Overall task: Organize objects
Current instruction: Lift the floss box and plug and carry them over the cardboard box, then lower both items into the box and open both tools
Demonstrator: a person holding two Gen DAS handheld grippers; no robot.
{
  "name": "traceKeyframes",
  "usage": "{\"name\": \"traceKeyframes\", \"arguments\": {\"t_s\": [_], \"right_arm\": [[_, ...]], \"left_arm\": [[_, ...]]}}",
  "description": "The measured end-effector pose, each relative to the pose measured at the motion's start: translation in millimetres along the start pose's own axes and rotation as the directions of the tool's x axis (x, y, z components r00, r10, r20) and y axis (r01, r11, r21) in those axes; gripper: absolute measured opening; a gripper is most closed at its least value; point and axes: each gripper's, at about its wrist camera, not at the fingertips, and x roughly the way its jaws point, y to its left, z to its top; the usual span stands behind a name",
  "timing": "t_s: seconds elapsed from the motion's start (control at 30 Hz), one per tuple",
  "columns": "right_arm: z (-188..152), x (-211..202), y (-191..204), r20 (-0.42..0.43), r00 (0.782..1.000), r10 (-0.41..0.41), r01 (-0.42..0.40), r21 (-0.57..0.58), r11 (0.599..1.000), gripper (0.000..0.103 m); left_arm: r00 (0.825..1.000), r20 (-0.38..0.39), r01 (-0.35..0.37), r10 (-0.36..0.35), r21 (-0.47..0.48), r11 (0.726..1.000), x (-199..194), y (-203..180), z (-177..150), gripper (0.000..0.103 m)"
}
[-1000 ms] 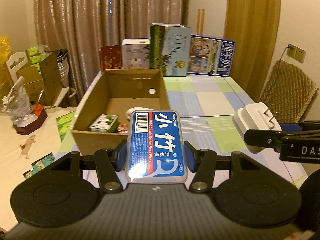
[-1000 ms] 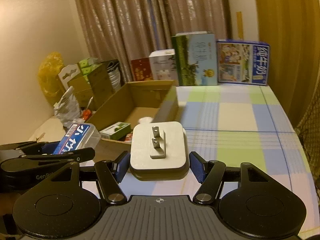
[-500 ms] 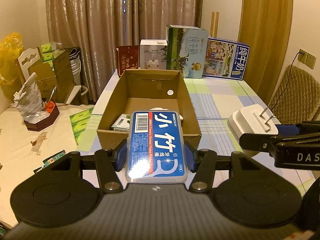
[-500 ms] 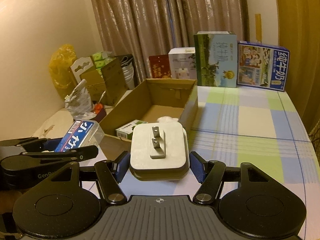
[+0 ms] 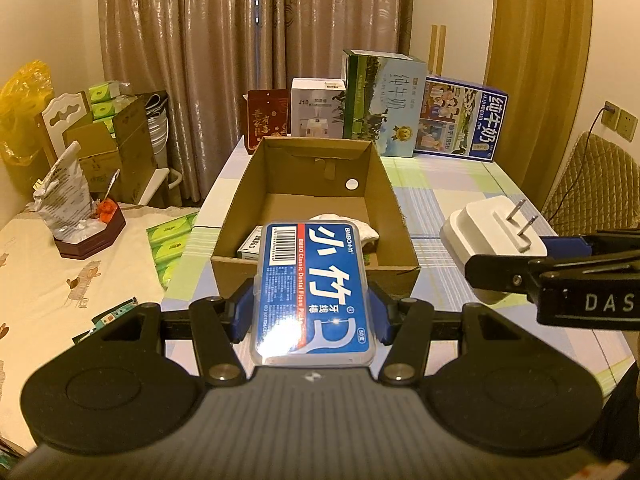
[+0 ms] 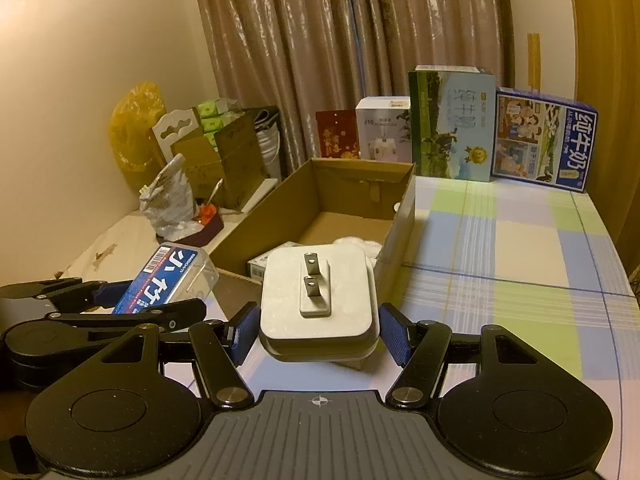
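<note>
My left gripper (image 5: 312, 316) pinches the floss box (image 5: 314, 292); my right gripper (image 6: 319, 330) pinches the white plug (image 6: 318, 304). Both hang just near the cardboard box (image 5: 394, 200). I think I am carrying them in. Next, reach over the near wall and let go.

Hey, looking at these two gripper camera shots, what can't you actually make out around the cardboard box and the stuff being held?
- Left wrist view: the small green box in the cardboard box is mostly hidden behind the dental floss case.
- Right wrist view: the same box's near contents sit behind the white charger.
- Both views: each gripper's own body cuts off the table edge nearest the cameras.
</note>
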Motion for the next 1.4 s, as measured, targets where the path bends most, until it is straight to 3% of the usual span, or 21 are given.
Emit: {"name": "traceKeyframes", "arguments": {"t_s": [0.47, 0.87, 1.23, 1.33, 1.4], "right_arm": [[22, 29, -7, -0.002, 1.000, 0.016, -0.016, 0.009, 1.000, 0.062], [62, 107, -33, -0.028, 0.999, 0.032, -0.030, 0.066, 0.997, 0.062], [77, 149, -55, -0.038, 0.999, 0.030, -0.025, 0.118, 0.993, 0.062], [78, 153, -56, -0.037, 0.999, 0.036, -0.031, 0.124, 0.992, 0.062], [78, 153, -56, -0.036, 0.999, 0.037, -0.033, 0.123, 0.992, 0.062]], "left_arm": [[1.000, -0.005, 0.019, -0.019, 0.022, 1.000, 16, 10, 12, 0.052], [0.997, -0.048, 0.058, -0.054, 0.078, 0.995, 97, 25, 52, 0.052], [0.994, -0.078, 0.080, -0.071, 0.123, 0.989, 167, 24, 69, 0.053], [0.995, -0.080, 0.068, -0.057, 0.131, 0.989, 180, 25, 69, 0.062], [0.995, -0.083, 0.072, -0.062, 0.133, 0.989, 182, 26, 68, 0.062]]}}
